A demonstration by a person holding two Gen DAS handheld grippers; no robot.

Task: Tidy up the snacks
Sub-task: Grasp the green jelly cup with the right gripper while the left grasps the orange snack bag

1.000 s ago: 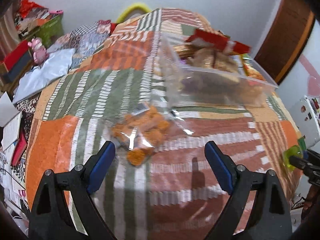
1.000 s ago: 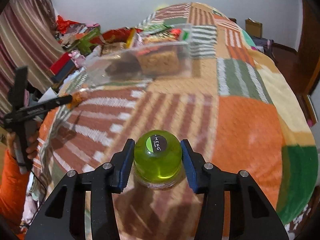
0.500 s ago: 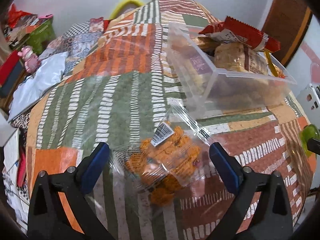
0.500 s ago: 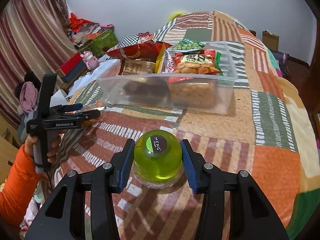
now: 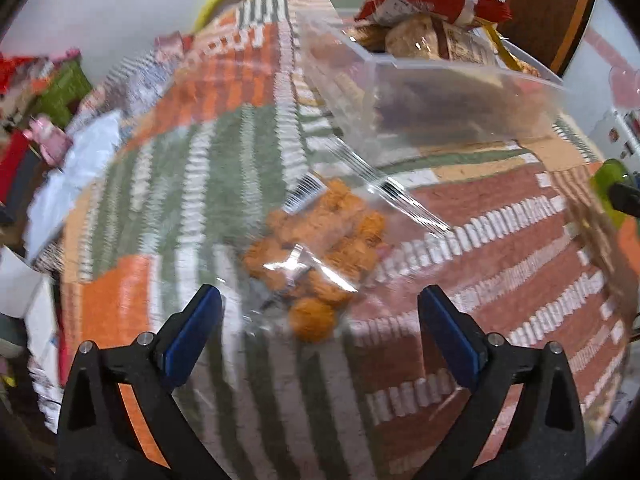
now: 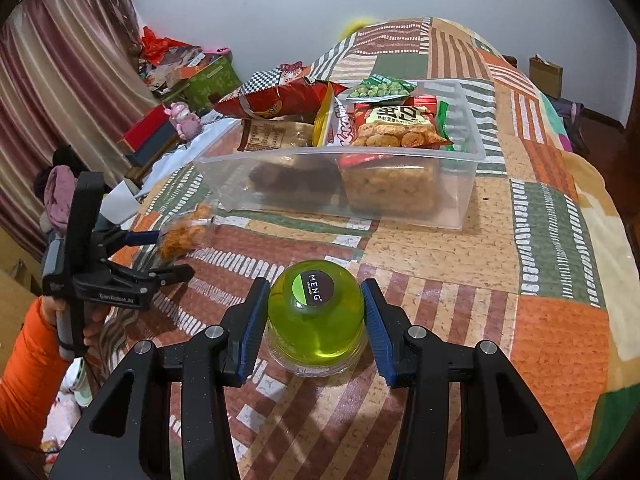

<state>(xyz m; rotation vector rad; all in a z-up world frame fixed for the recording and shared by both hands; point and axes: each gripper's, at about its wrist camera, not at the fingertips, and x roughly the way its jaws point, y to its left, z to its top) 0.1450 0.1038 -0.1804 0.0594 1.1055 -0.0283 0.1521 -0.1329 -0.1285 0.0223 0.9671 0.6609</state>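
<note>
Snack bag, crinkly clear plastic w/ knobbly orange pieces, lies on the woven striped bed cover near a clear rigid bin of packets. Left gripper has just been opening, now wide, straddling the bag w/o touching. Right gripper clamps a round, glossy green jelly cup.

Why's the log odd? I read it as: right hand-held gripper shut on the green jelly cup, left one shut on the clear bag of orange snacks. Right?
Not quite. The left hand-held gripper is open: the left wrist view shows its jaws spread wide on either side of the clear bag of orange snacks, pads off it. The right hand-held gripper is indeed shut on the green jelly cup.
</note>
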